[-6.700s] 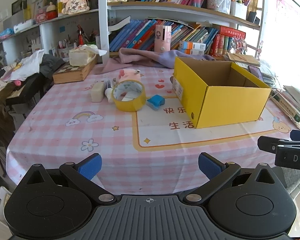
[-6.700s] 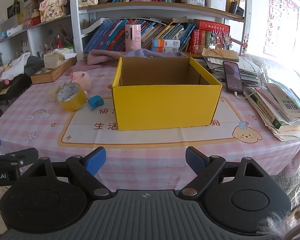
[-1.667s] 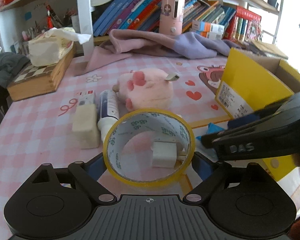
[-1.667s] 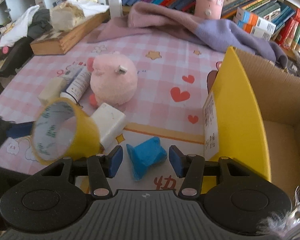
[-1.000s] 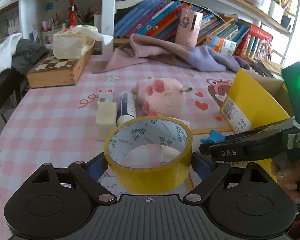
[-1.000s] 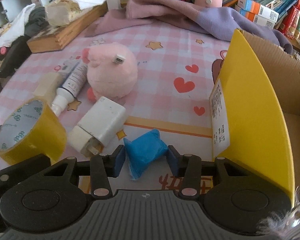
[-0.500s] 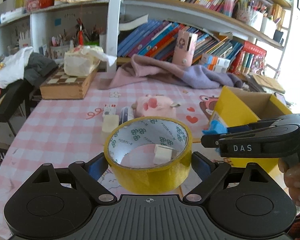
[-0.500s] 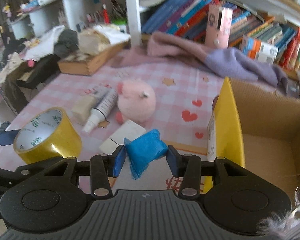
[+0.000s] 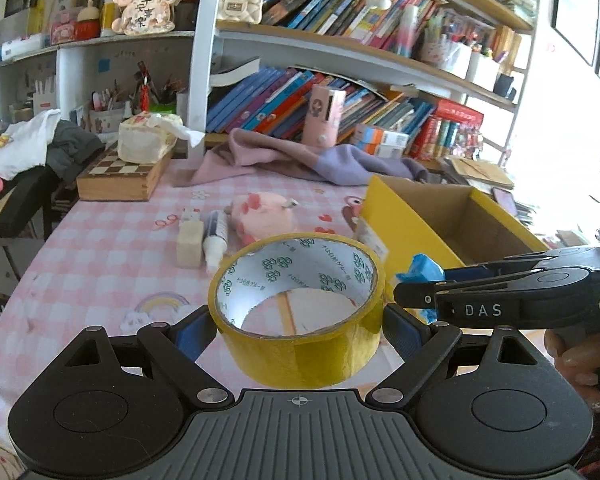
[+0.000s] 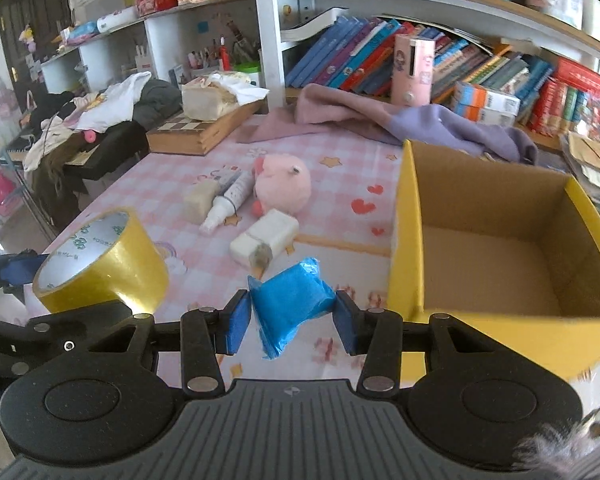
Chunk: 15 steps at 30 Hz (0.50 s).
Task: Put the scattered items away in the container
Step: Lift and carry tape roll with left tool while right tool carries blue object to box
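Note:
My left gripper [image 9: 298, 326] is shut on a wide roll of yellow tape [image 9: 300, 348], held in the air above the pink checked table [image 9: 100, 256]. My right gripper [image 10: 294, 316] is shut on a small blue packet [image 10: 290, 304], also lifted, just left of the open yellow cardboard box [image 10: 500, 248]. The box [image 9: 432, 216] looks empty inside. In the right wrist view the tape roll [image 10: 104, 264] hangs at the lower left. Still on the table lie a pink plush toy [image 10: 282, 186], a white tube [image 10: 228, 198], a cream block [image 10: 198, 200] and a white charger [image 10: 266, 240].
A purple cloth [image 10: 400, 122] lies behind the box, a wooden chessboard box [image 10: 202, 130] with a tissue pack sits at the back left. Bookshelves [image 9: 340, 92] stand behind the table. Papers and a phone [image 9: 504, 200] lie right of the box. A hand [image 9: 580, 360] grips the right gripper.
Both grippers have risen and pulled back with the tape roll and the blue packet; the table items look smaller and lower, and the box's inside has come into view.

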### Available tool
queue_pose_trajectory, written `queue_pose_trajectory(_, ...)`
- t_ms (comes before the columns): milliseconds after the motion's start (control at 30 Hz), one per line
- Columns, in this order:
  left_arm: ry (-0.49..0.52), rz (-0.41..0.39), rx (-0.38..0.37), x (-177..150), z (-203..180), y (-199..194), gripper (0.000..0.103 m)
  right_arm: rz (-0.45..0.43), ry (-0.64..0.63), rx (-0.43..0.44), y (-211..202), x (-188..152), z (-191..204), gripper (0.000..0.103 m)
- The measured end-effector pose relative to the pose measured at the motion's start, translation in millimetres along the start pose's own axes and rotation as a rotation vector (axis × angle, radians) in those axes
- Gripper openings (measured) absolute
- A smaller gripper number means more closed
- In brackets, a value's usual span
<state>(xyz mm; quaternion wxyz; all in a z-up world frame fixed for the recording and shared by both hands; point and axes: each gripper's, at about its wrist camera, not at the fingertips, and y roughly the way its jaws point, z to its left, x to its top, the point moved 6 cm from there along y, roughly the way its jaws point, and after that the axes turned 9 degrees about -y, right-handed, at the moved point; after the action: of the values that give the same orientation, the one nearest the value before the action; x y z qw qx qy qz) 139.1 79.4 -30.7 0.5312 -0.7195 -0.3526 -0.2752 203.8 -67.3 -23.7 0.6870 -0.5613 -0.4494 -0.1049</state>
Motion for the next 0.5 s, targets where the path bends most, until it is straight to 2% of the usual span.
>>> queue_pose_trajectory(233,-0.010,0.015,-0.044,-34.9,-23.2,-34.3,0.091,-0.014,0.014,-0.032,-50.3,-41.0,8.4,0.043)
queue_pose_trajectory(500,0.044,0.026,-0.122,-56.5,-58.7,-57.8,0.091,-0.020,0.100,-0.110,-99.2,-80.6,-5.9,0.042)
